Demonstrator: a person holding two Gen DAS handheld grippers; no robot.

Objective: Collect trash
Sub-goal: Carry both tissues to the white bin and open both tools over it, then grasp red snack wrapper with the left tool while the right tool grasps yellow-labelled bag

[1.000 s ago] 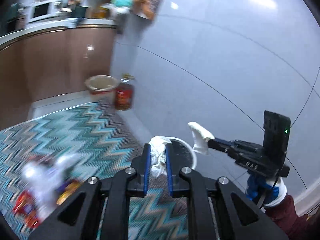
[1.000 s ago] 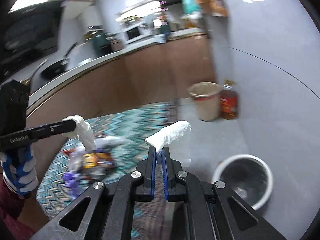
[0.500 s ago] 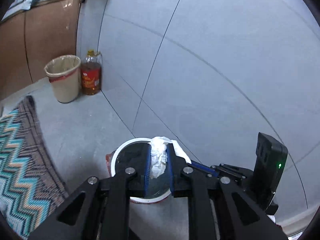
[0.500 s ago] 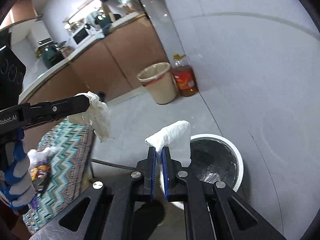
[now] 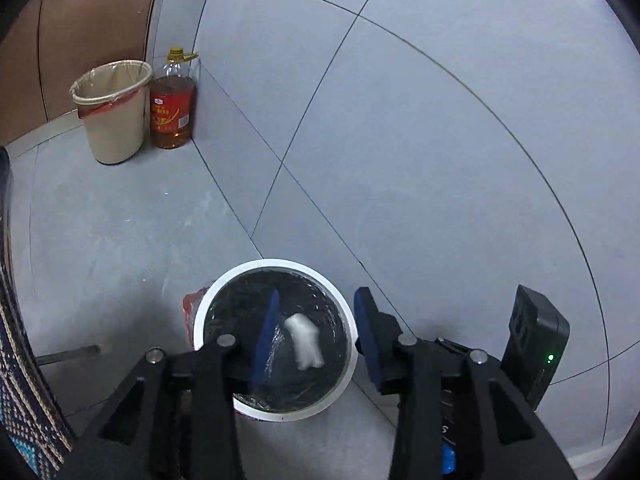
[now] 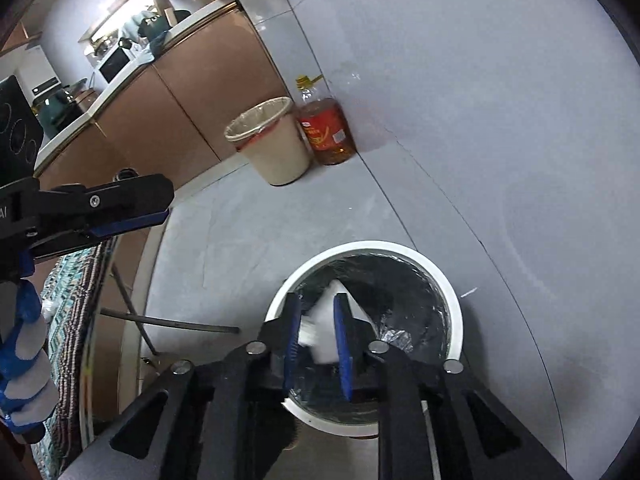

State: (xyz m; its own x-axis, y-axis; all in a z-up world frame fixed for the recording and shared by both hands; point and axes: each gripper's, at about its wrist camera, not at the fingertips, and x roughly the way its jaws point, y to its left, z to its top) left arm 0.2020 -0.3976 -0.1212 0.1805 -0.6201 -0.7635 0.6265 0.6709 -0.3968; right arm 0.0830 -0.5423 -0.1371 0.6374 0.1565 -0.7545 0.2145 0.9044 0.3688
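Tissue, a crumpled white wad [image 5: 304, 342], shows blurred between the spread blue pads of the left gripper [image 5: 314, 336], touching neither, over the black-lined mouth of the white bin [image 5: 276, 266]; whether it is in the air or already on the liner cannot be told. That claw stands wide apart and grips nothing. A second white tissue [image 6: 326, 332] sits between the blue pads of the right gripper [image 6: 316, 342], above the same bin [image 6: 452, 300]; the jaws there are parted a moderate way, and whether the pads press the paper cannot be told. Beyond, on the grey floor by the wall, a beige bin with a liner [image 5: 112, 112] stands just beside an oil bottle [image 5: 173, 104]. A patterned rug edge [image 5: 16, 392] runs along the left.
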